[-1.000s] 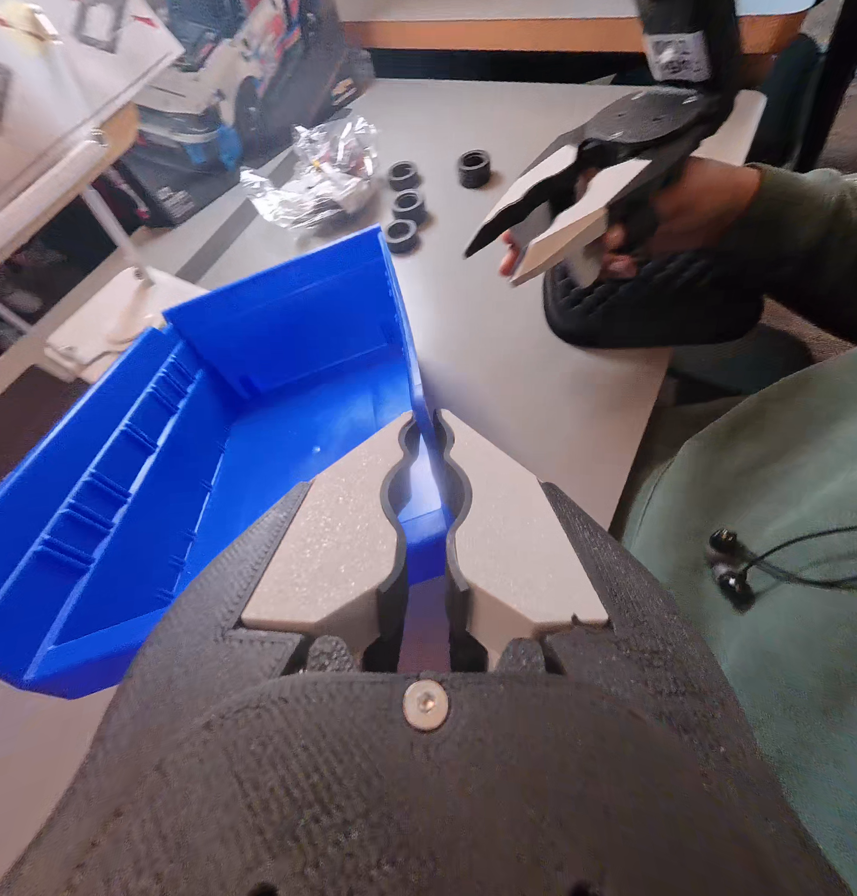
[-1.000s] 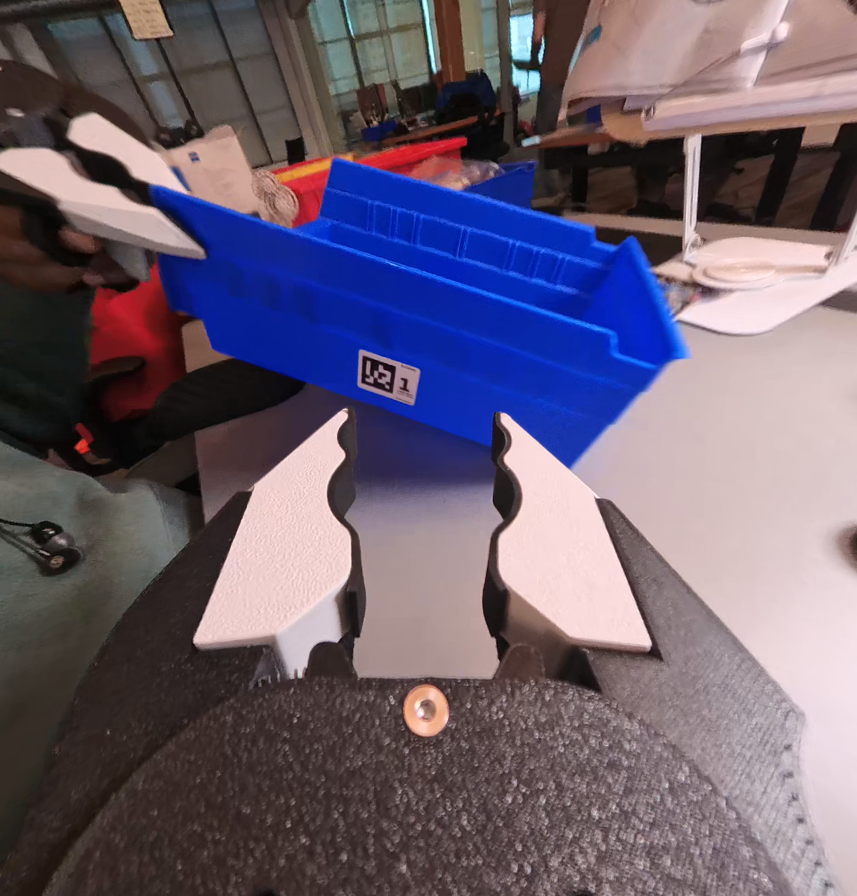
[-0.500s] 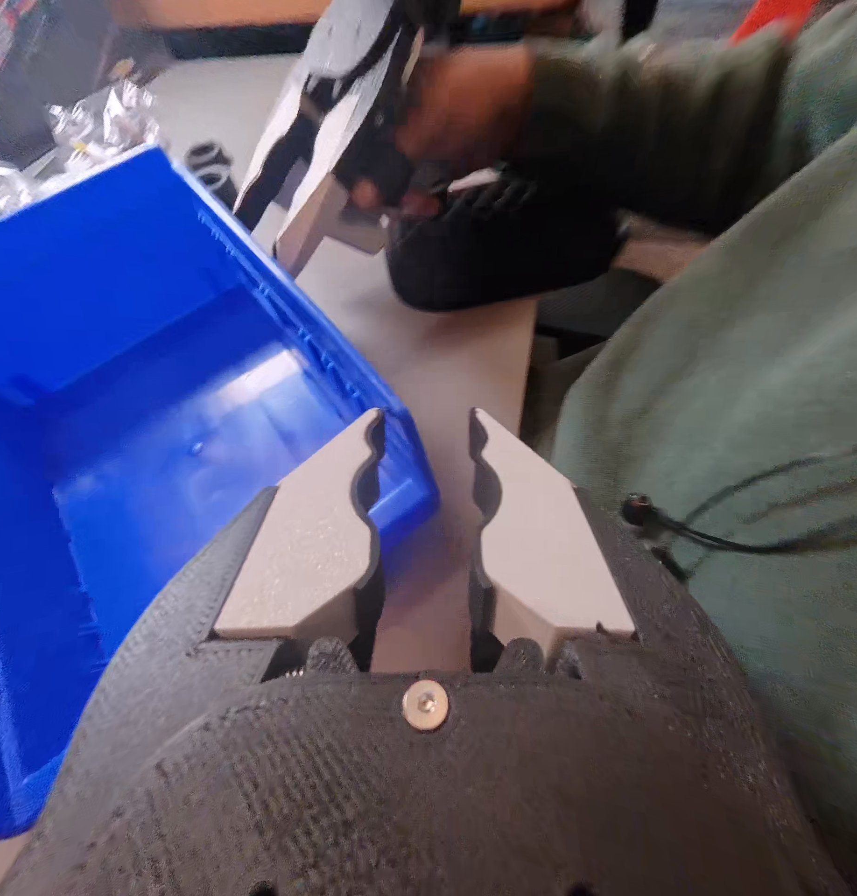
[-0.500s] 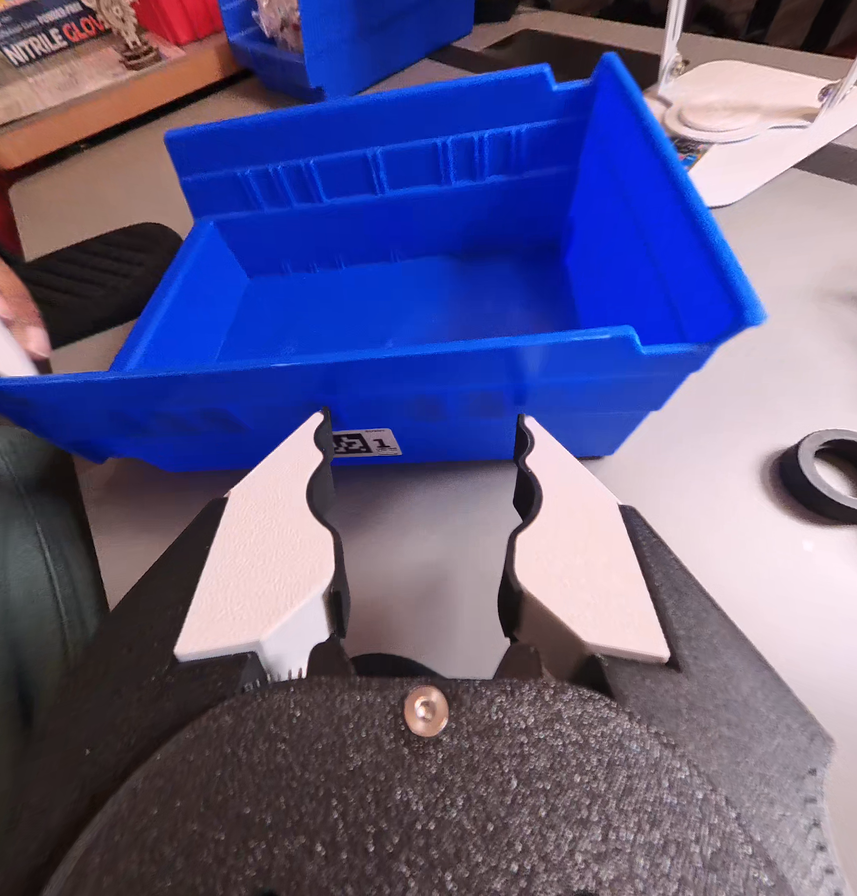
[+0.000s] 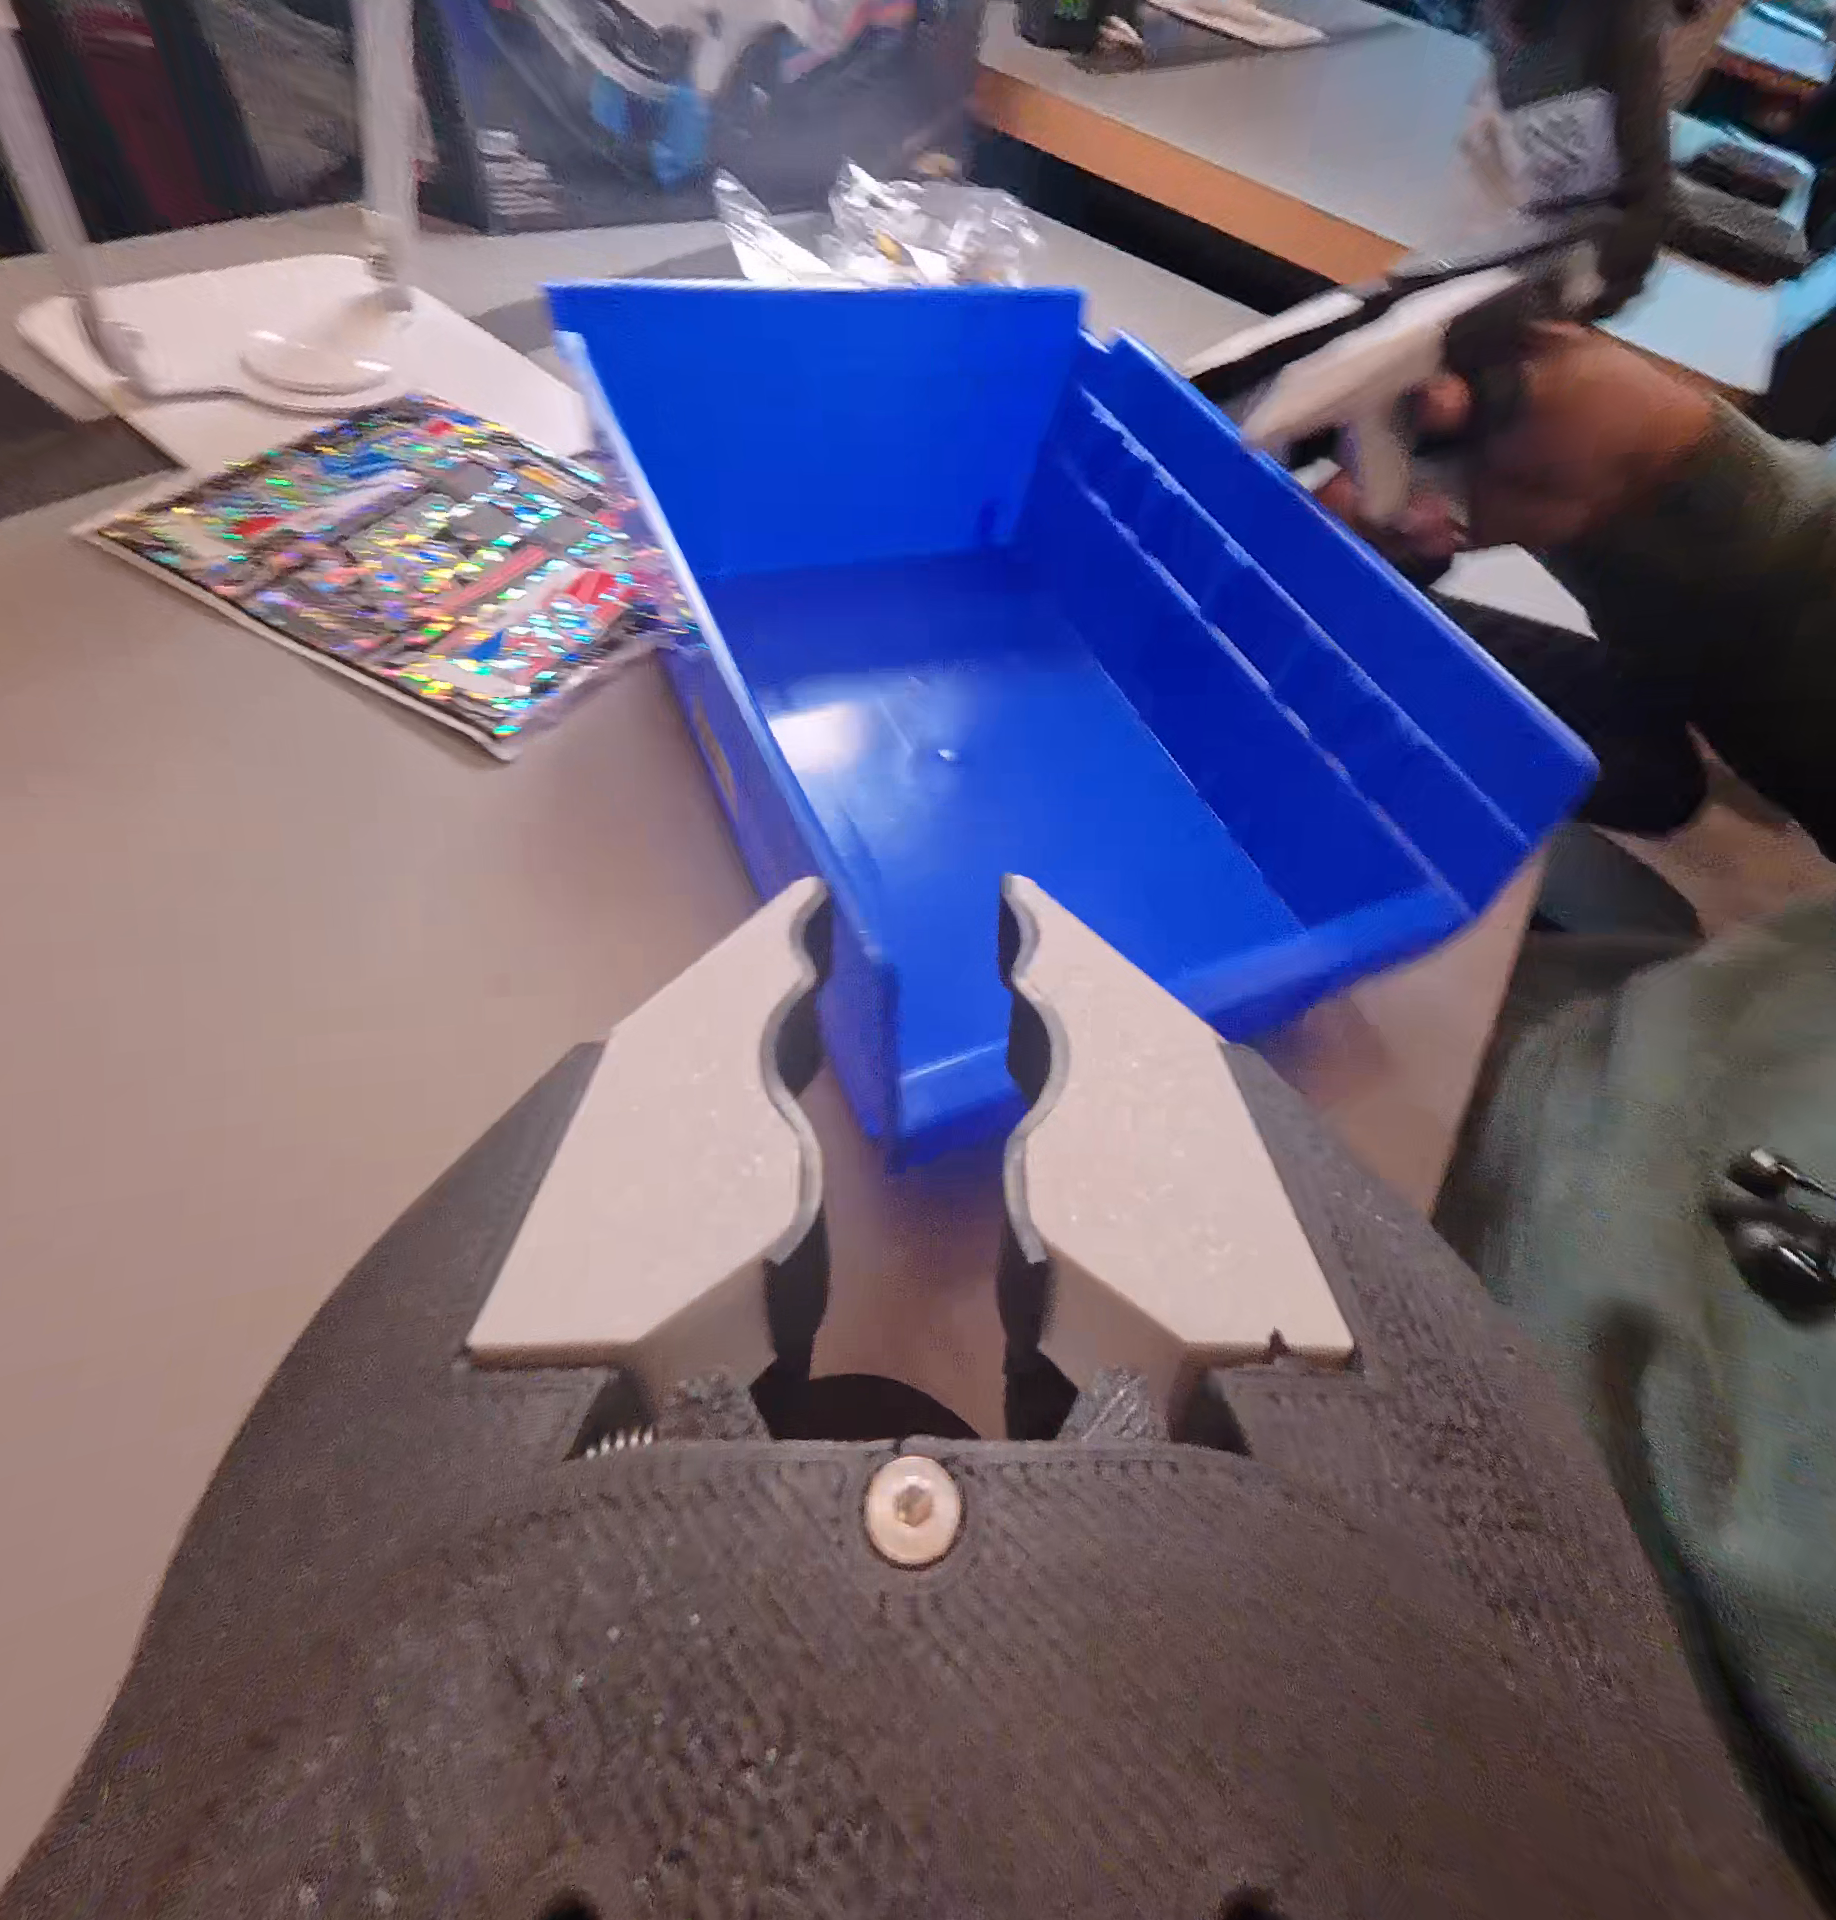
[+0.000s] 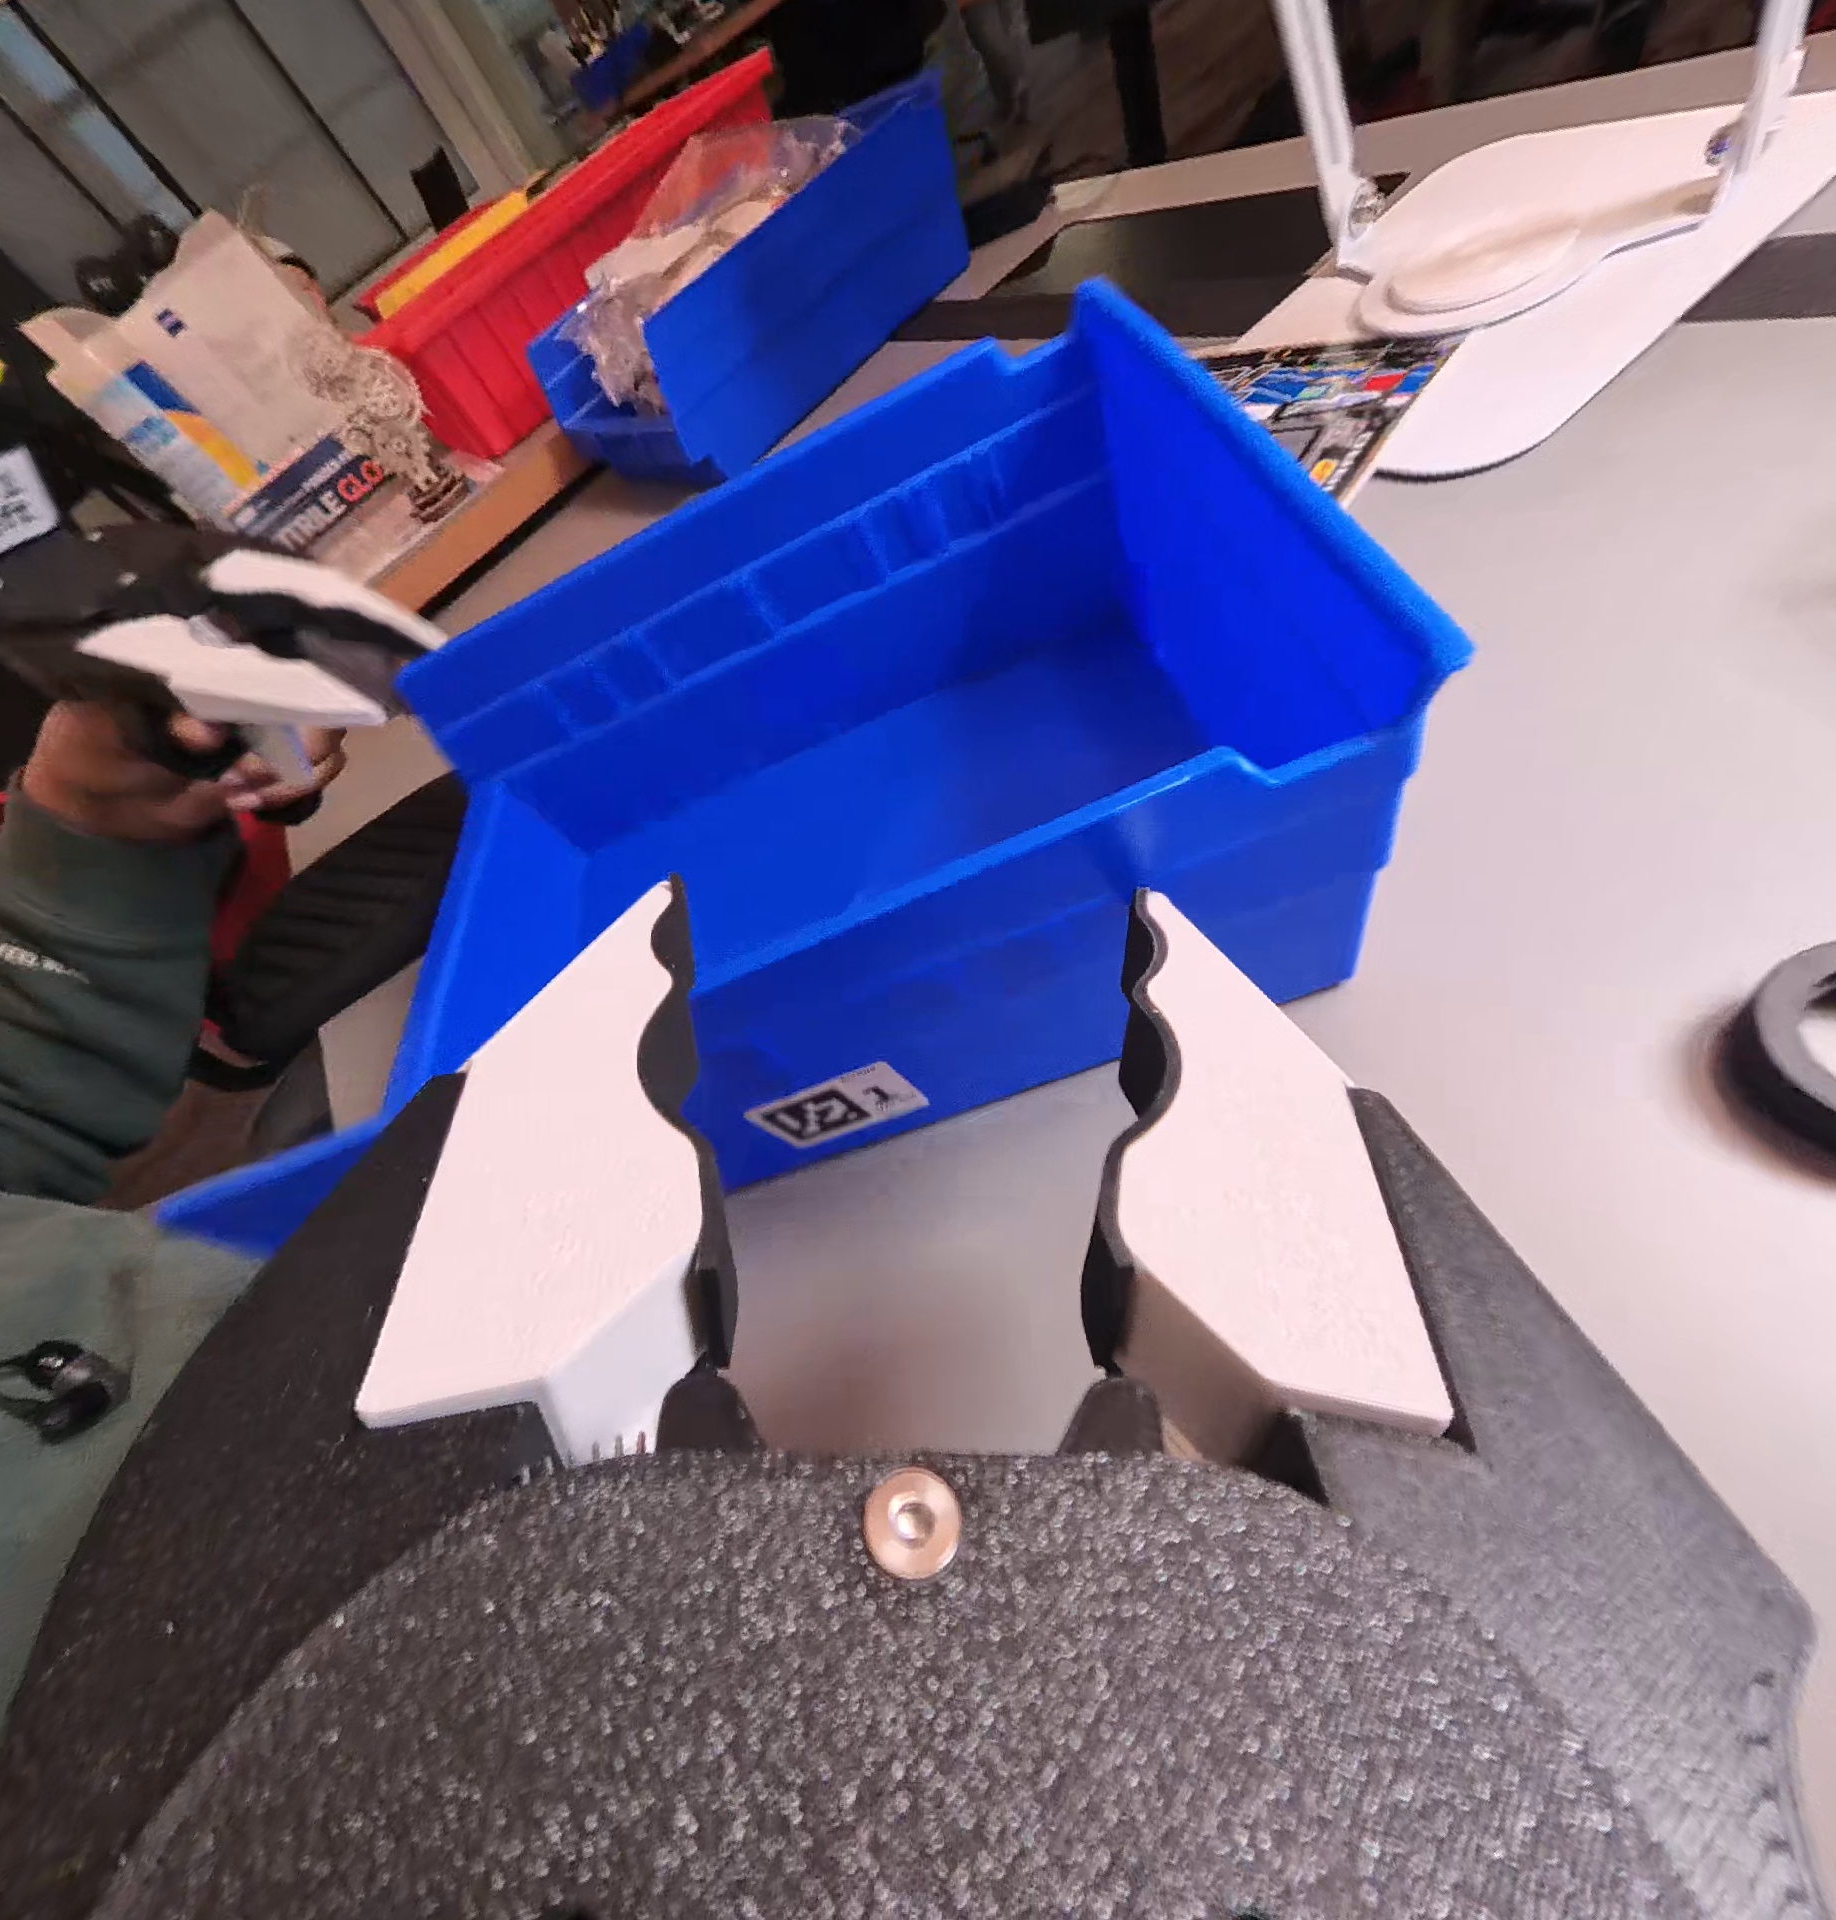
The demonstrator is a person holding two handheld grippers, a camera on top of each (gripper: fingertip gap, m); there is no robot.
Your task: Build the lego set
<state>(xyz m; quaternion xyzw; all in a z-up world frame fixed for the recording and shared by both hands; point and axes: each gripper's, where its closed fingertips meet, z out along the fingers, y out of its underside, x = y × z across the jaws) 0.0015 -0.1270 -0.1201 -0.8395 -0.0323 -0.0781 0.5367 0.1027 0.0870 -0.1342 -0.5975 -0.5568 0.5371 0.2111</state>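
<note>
Grey table (image 5: 270, 935) carries an empty blue bin (image 5: 997, 748); left tongs (image 5: 909, 904) and right tongs (image 6: 906, 904) both released, grasping nothing.

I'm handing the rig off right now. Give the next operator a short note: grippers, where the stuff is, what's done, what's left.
Left gripper: open, holding nothing, at the near corner of the blue bin.
Right gripper: open, holding nothing, facing the bin's long side.
The bin sits on the grey table with nothing in it.
A shiny sheet lies beside the bin; a crinkled clear bag lies behind it; a black ring lies to the right.
Done: no assembled pieces visible.
Left: the whole build.
</note>
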